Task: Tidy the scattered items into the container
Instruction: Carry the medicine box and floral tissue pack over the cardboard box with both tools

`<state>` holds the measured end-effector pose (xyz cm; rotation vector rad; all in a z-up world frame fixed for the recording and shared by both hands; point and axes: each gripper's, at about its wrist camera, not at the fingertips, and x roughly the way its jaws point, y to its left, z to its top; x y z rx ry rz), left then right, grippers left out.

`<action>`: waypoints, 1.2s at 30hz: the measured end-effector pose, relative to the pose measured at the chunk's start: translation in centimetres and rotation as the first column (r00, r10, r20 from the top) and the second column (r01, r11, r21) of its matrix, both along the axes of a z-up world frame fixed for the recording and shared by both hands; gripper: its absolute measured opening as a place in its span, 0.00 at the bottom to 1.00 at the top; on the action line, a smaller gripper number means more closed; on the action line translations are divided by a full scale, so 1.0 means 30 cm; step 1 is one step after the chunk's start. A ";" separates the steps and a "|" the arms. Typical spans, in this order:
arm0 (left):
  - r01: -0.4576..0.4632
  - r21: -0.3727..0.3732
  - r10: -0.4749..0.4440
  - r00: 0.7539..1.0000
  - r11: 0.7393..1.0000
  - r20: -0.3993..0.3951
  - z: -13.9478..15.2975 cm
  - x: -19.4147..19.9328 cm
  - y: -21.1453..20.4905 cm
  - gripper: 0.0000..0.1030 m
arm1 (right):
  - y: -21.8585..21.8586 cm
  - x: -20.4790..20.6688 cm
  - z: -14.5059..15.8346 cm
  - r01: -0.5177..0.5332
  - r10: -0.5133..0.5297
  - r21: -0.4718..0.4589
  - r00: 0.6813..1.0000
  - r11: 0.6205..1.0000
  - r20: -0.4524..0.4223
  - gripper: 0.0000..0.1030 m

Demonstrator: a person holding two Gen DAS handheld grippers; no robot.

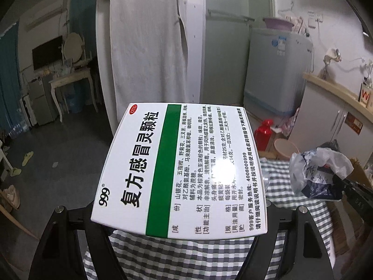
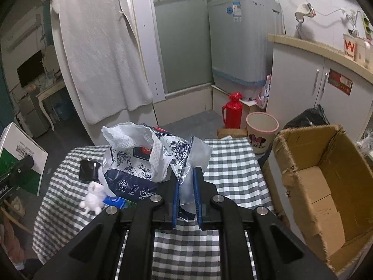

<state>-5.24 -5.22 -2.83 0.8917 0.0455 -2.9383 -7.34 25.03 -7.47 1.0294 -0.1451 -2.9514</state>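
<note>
Both claws are full, so this looks like the carrying step, with each thing up off the table. The left gripper (image 1: 179,224) has its jaws set wide and squeezes a white and green medicine box (image 1: 179,170), which fills the middle of the left view. The same box shows at the left edge of the right view. The right gripper (image 2: 186,186) is shut tight on the thin plastic of a crumpled tissue pack (image 2: 149,158), with white paper poking out of its top, in the middle of the right view. The checked tablecloth (image 2: 233,163) lies under both claws. On it, at the lower left of the right view, sit a small black thing (image 2: 88,169) and a little white fluffy thing (image 2: 93,199), so the job is not done. The cardboard box (image 2: 326,186) stands open at the right edge of that view, beside the table. Next, I think both hands must swing right, over the open box, and only then let go, the right hand first because it is nearer.
</note>
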 end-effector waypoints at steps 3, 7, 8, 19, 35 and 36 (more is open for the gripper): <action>0.012 0.005 -0.011 1.000 1.000 -0.017 0.036 0.038 -0.004 0.78 | -0.003 0.034 0.038 -0.002 0.002 0.003 1.000 1.000 -0.015 0.11; 0.020 0.000 -0.020 0.999 1.000 -0.038 0.072 0.082 -0.007 0.78 | -0.015 0.089 0.088 -0.005 0.005 0.001 0.999 1.000 -0.042 0.11; 0.022 0.003 -0.022 0.999 1.000 -0.040 0.077 0.094 -0.011 0.78 | -0.017 0.099 0.098 -0.006 0.006 0.001 0.999 1.000 -0.046 0.11; 0.034 0.008 -0.033 0.998 0.999 -0.056 0.112 0.155 -0.008 0.78 | -0.059 0.179 0.157 -0.025 0.026 0.007 0.997 1.000 -0.077 0.11; 0.158 0.009 -0.157 0.984 0.987 -0.082 0.165 0.185 0.196 0.78 | 0.106 0.277 0.240 0.064 -0.062 0.012 0.991 0.998 -0.122 0.11; 0.170 0.009 -0.169 0.982 0.985 -0.085 0.171 0.185 0.214 0.78 | 0.119 0.282 0.245 0.072 -0.070 0.012 0.990 0.997 -0.123 0.11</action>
